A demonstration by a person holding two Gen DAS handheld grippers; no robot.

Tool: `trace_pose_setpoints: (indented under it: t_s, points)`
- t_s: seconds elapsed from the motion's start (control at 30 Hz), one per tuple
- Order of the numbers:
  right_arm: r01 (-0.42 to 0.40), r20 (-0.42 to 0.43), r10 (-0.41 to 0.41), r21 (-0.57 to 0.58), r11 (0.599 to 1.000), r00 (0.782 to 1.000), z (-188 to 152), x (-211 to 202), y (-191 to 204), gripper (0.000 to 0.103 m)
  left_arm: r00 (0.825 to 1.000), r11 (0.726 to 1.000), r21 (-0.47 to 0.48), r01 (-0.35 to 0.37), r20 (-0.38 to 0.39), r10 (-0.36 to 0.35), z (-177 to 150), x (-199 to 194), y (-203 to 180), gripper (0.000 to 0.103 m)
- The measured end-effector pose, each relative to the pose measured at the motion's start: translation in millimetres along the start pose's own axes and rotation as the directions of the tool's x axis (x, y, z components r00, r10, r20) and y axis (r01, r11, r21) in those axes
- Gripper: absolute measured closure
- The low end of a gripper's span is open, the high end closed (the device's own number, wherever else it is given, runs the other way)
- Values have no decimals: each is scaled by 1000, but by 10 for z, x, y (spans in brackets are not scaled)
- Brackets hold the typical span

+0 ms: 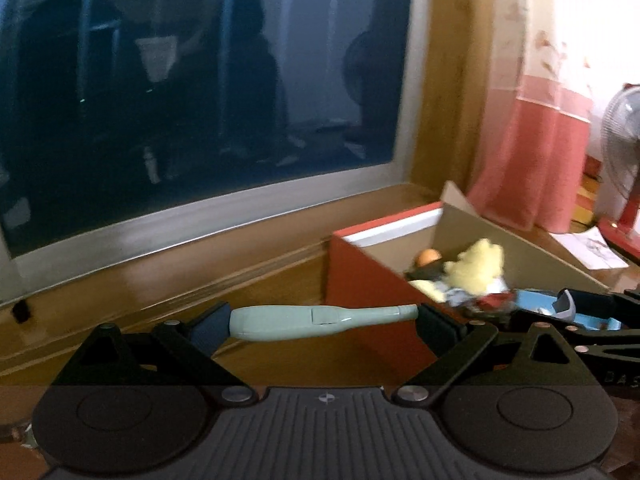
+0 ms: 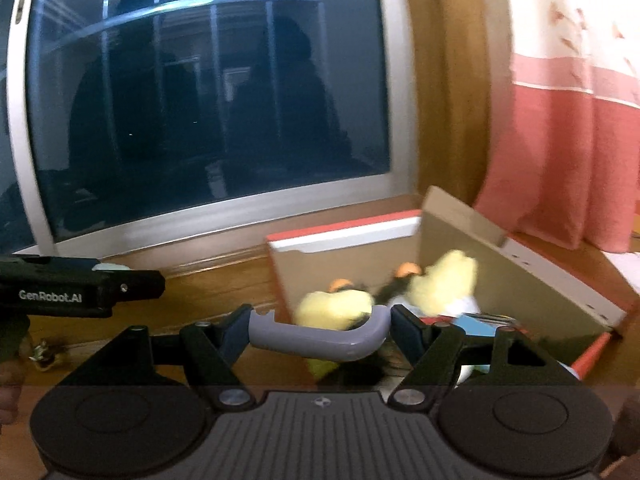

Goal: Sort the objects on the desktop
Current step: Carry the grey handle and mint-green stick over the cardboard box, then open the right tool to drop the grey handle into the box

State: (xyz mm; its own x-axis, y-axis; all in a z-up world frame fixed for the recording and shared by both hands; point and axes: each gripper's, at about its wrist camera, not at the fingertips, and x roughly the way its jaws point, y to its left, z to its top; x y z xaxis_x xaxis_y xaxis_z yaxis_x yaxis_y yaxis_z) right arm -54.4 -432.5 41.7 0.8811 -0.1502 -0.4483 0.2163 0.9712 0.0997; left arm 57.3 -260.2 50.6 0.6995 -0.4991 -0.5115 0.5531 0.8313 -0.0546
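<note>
Our left tongs [image 1: 322, 320] clamped endwise on mint-green handle [image 1: 316, 320], beside box [image 1: 360, 276] near worktop's window edge. Right tongs [image 2: 320, 330] clamped on grey hook [image 2: 320, 338] above box opening. Risk: endwise grips slip, pieces drop outside box.

A room in a home, by the look of it, seen at night; a large window [image 2: 208, 92] with a pale metal frame fills the view from nine to twelve o'clock, its dark glass reflecting the lit interior and shadowy figures; a varnished wooden sill or desktop [image 1: 168, 280] runs beneath it; at two o'clock hangs a curtain [image 2: 568, 120], cream with a leaf print above and coral pink below; at three o'clock stands a pedestal fan [image 1: 624, 120] with a red base; a red cardboard box [image 1: 360, 276] at one o'clock holds yellow plush toys [image 1: 476, 268], household clutter rather than stock or equipment.
</note>
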Motion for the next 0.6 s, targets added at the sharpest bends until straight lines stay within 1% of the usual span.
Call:
trace_pose_setpoints:
  t_s: [0.2, 0.33, 0.6]
  points:
    - [70, -7, -69, 27, 997, 998, -26, -105, -312, 28, 999, 998, 43, 37, -5, -37, 68, 52, -341, 6]
    - [105, -12, -105, 47, 993, 994, -4, -82, -501, 28, 998, 996, 70, 58, -4, -58, 164, 115, -515, 6]
    - [115, -22, -114, 50, 992, 993, 16, 21, -781, 28, 996, 992, 93, 87, -31, -85, 244, 424, -808, 6]
